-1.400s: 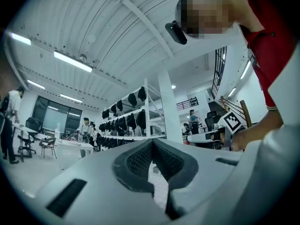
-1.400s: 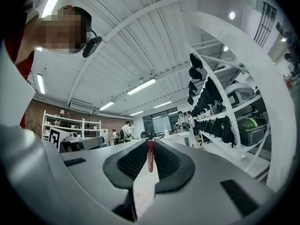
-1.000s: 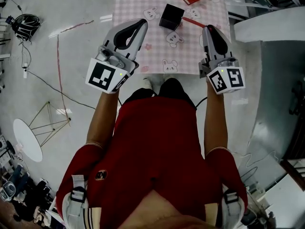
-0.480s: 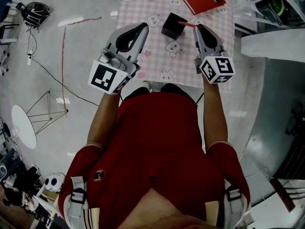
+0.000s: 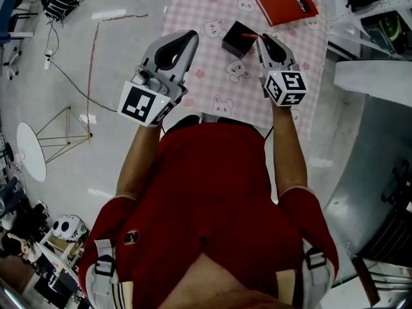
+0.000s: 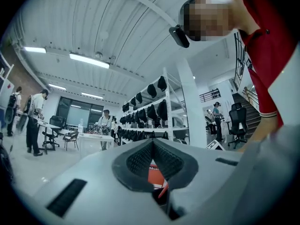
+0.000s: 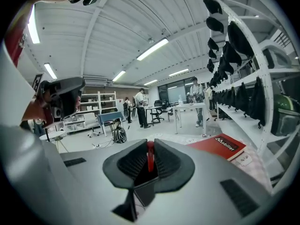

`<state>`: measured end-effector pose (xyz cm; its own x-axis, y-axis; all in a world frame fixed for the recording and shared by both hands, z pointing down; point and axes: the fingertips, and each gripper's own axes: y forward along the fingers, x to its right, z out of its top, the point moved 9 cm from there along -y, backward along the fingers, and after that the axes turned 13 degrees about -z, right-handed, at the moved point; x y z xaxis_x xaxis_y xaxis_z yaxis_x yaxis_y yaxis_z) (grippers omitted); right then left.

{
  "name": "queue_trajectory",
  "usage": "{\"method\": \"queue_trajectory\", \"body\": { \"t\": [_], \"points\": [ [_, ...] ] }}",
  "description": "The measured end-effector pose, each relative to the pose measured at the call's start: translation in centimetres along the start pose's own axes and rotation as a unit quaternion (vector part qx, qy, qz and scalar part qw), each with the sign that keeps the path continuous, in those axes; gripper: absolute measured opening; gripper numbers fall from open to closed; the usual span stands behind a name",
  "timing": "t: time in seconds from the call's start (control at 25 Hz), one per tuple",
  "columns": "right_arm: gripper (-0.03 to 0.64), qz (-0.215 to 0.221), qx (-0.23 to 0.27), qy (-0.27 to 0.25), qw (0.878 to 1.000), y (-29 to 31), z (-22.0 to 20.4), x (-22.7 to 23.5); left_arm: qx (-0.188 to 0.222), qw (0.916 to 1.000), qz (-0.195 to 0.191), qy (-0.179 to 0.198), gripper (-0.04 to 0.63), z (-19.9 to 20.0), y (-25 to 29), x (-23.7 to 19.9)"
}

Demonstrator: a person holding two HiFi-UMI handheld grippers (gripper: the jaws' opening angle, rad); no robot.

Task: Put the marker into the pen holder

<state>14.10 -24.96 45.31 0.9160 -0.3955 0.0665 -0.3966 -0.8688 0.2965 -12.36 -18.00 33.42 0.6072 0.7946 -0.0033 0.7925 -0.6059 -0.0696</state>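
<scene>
A black square pen holder (image 5: 234, 41) stands on the pink checked tablecloth (image 5: 206, 63). My right gripper (image 5: 262, 39) is just right of it, shut on a red marker (image 5: 250, 36) whose free end reaches over the holder's right rim. In the right gripper view the marker (image 7: 150, 157) stands pinched between the dark pads, with the holder (image 7: 143, 191) showing below them. My left gripper (image 5: 188, 37) hovers over the cloth's left part, left of the holder, shut with nothing in it. Through the slit under its jaws in the left gripper view I glimpse the marker (image 6: 162, 190).
A red book (image 5: 283, 3) lies at the cloth's far right corner, and shows again in the right gripper view (image 7: 220, 146). A white shelf frame (image 5: 370, 76) borders the table's right side. Cables (image 5: 61, 2) and a wire stand (image 5: 61, 137) sit on the floor to the left.
My right gripper has carried the marker left and forward, from right of the pen holder to its rim. The left gripper has hardly moved.
</scene>
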Motion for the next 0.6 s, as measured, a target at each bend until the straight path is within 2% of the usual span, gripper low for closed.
{"method": "queue_trajectory", "body": {
  "t": [0.6],
  "points": [
    [0.043,0.025,-0.057,-0.027,0.998,3.7,-2.9,-0.5,-0.022,0.9995,0.021,-0.006,0.008,-0.4,0.1,-0.1]
  ]
}}
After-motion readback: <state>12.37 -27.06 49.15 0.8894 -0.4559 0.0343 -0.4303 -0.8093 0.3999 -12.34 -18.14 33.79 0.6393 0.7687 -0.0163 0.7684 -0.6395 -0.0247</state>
